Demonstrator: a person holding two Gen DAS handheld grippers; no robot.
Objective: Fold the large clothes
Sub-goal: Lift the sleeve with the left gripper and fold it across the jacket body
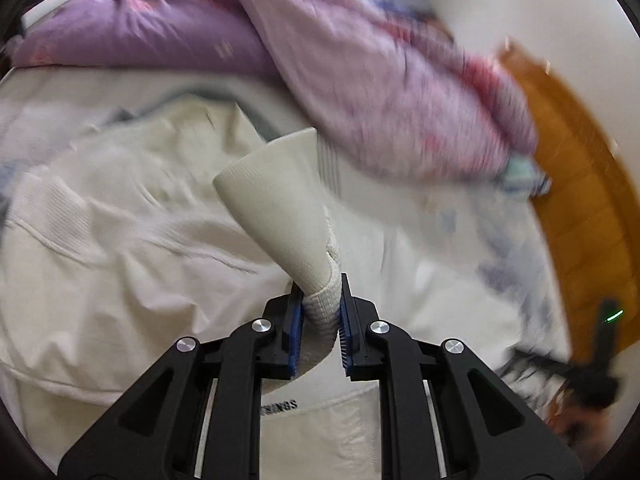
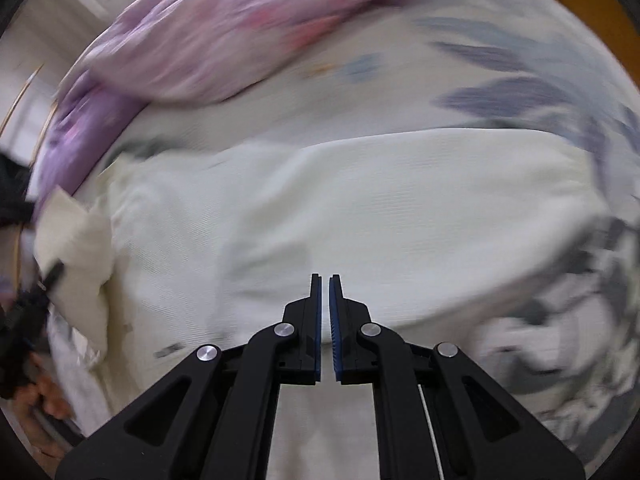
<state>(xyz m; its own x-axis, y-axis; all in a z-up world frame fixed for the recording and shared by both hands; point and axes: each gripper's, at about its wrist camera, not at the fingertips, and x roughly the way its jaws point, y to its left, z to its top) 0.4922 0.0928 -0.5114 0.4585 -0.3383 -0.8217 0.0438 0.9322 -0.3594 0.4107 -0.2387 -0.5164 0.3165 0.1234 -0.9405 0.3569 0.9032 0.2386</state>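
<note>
1. Cuff fabric fills the left claw: its two blue-padded fingers pinch the ribbed end of a cream sleeve, which rises from the lower centre of the left wrist view toward mid-frame, its open end tilted to the upper left.
2. Cream sweatshirt lies rumpled across the left and lower parts of that view, on the bed sheet, with dark lettering showing just below the claw.
3. Purple and pink floral quilt is heaped along the top of the frame, running down to the right; an orange wooden floor shows at the right edge.
4. Right claw sits at lower centre of the right wrist view, its fingers drawn almost together with only a thin slit between the pads and nothing between them.
5. Sweatshirt body spreads flat across the middle of that view, beyond the fingertips, over the leaf-printed sheet.
6. Quilt is bunched across the upper left, blurred.
</note>
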